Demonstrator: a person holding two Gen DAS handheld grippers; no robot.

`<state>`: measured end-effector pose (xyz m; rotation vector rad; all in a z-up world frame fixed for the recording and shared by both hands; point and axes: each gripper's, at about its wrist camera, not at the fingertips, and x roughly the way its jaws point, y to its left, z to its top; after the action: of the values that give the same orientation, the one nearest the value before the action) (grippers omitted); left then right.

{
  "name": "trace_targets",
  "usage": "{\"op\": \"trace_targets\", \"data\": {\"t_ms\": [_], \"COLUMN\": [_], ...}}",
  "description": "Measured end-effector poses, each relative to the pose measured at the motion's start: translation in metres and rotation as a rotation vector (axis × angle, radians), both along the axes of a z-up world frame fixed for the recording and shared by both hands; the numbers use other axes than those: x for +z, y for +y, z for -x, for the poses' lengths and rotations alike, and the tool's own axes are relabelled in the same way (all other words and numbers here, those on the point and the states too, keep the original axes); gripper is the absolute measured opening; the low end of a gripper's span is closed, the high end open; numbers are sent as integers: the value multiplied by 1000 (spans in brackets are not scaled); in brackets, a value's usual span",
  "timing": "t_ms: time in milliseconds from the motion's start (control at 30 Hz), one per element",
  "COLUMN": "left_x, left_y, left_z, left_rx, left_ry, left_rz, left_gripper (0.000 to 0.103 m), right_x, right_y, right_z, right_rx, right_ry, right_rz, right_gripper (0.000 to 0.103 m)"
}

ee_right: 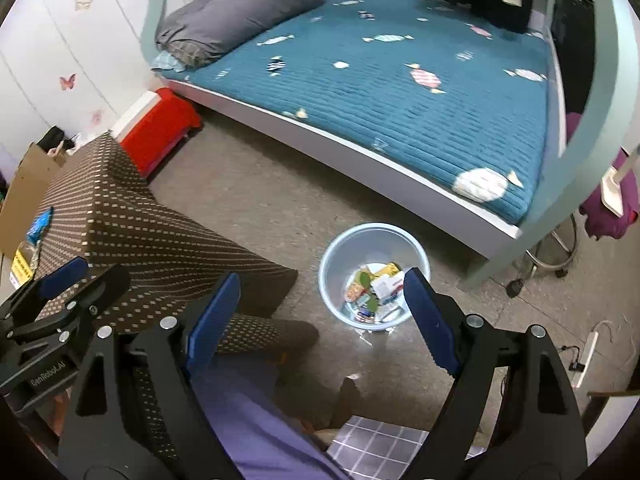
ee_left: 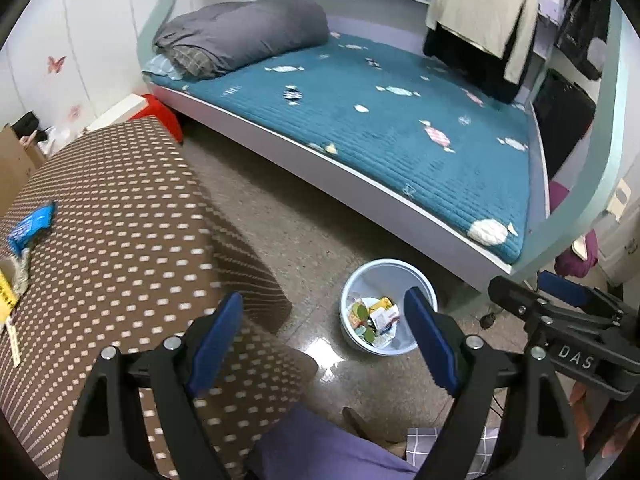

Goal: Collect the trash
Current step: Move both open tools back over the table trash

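Left tongs (ee_left: 324, 340): spread wide, empty; blue pads, black arms
Right tongs (ee_right: 320, 320): likewise spread, holding nothing
Trash bin (ee_left: 387, 276): round pale-blue plastic tub on glossy floor, open floor all round; wrappers inside
Bench (ee_left: 120, 208): brown dotted cloth, edge draping floorward; blue wrapper (ee_left: 32, 226) near its left edge
Bed (ee_left: 400, 120): teal quilted cover; right view alone shows a power strip (ee_right: 586, 354)

Brown white-dotted tablecloth (ee_left: 120, 216), teal candy-print bedspread (ee_left: 380, 120), pale blue bin (ee_right: 374, 276), grey quilt (ee_left: 244, 34), red stool (ee_right: 160, 128)
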<state>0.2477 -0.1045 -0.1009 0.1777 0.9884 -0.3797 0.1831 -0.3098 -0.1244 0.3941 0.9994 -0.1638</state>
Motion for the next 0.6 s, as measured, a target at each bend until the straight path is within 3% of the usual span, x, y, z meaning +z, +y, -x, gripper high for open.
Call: {"op": "trace_targets", "data": {"t_ms": [600], "left_x": [21], "left_y": [124], "left_z": [-4], "left_rx": [251], "left_ry": [-21], "left_rz": [27], "left_gripper": [81], "right_x": [31], "right_y": [116], "right_z": [-34], "right_rx": [246], "right_ry": [-61], "right_rz": [12], "right_gripper": [83]}}
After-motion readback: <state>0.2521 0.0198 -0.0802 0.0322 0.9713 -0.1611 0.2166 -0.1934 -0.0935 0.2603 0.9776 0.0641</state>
